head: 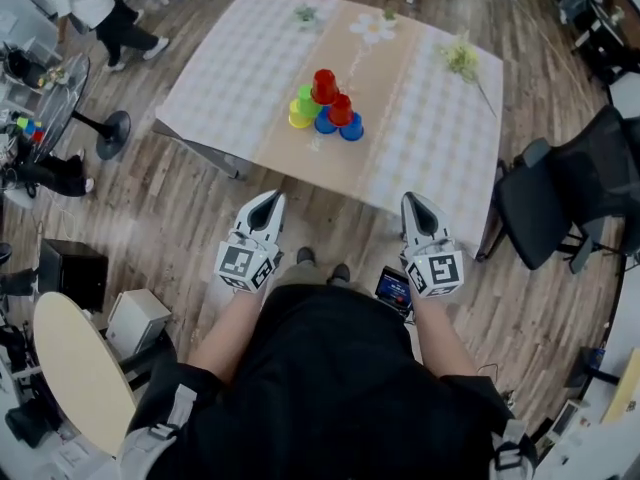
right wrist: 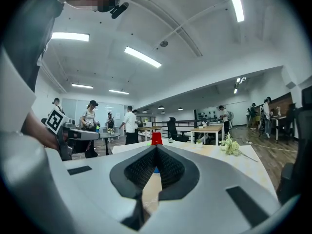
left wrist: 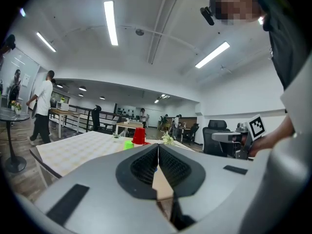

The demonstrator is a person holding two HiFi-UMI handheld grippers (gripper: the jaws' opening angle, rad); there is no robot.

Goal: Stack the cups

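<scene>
Forearms [head: 226,330] hold left hand-held gripper [head: 274,198], right hand-held gripper [head: 412,199] seemingly level

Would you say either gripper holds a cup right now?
No; the left gripper and right gripper are shut, empty, short of the cups.

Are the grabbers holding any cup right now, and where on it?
No, nothing is held. The left gripper and the right gripper are both shut and empty, and the cups stand untouched on the table.
</scene>
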